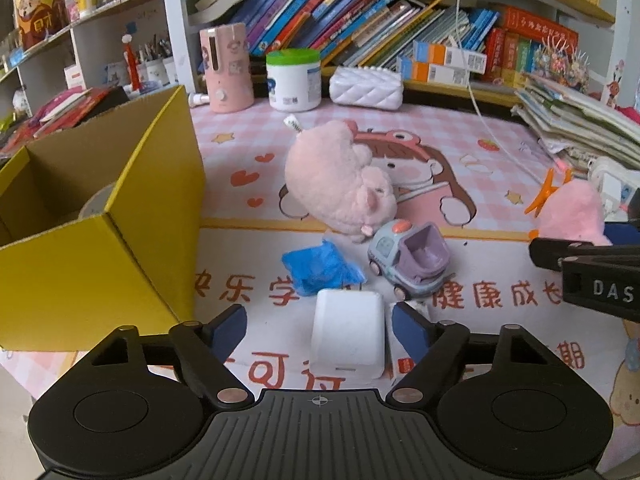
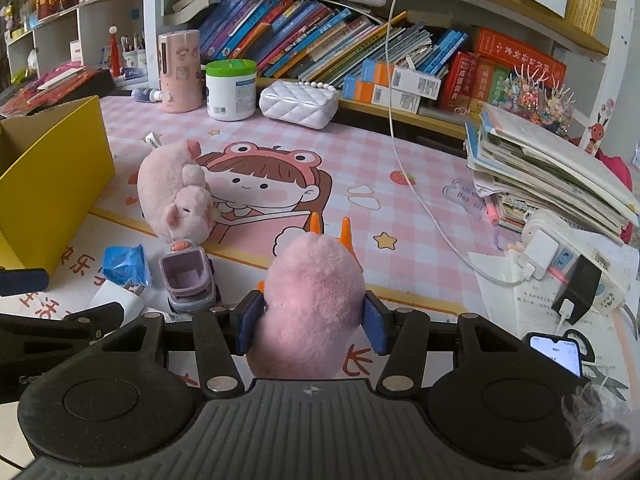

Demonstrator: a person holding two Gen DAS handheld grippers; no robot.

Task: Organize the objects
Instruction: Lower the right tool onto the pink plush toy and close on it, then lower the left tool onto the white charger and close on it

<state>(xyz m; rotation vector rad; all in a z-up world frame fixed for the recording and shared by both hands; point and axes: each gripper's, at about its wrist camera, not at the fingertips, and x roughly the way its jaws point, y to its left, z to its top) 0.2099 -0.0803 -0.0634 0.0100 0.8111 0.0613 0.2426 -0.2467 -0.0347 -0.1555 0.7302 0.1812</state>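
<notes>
My left gripper (image 1: 318, 328) is open with its blue pads on either side of a white box (image 1: 347, 334) on the mat, not touching it. My right gripper (image 2: 312, 326) is shut on a pink fluffy hair clip with orange teeth (image 2: 314, 292), which also shows at the right in the left wrist view (image 1: 568, 208). A pink plush pig (image 1: 340, 180) lies mid-mat. A purple toy car (image 1: 408, 258) and a crumpled blue wrapper (image 1: 320, 266) lie in front of the pig. A yellow cardboard box (image 1: 80, 264) stands open at the left.
A pink bottle (image 1: 228, 68), a white green-lidded jar (image 1: 294, 80) and a quilted white case (image 1: 366, 88) stand at the back under a bookshelf. A book stack (image 2: 552, 168), a power strip (image 2: 576, 264) and a phone (image 2: 556, 352) are at the right. A white cable (image 2: 404, 160) hangs down.
</notes>
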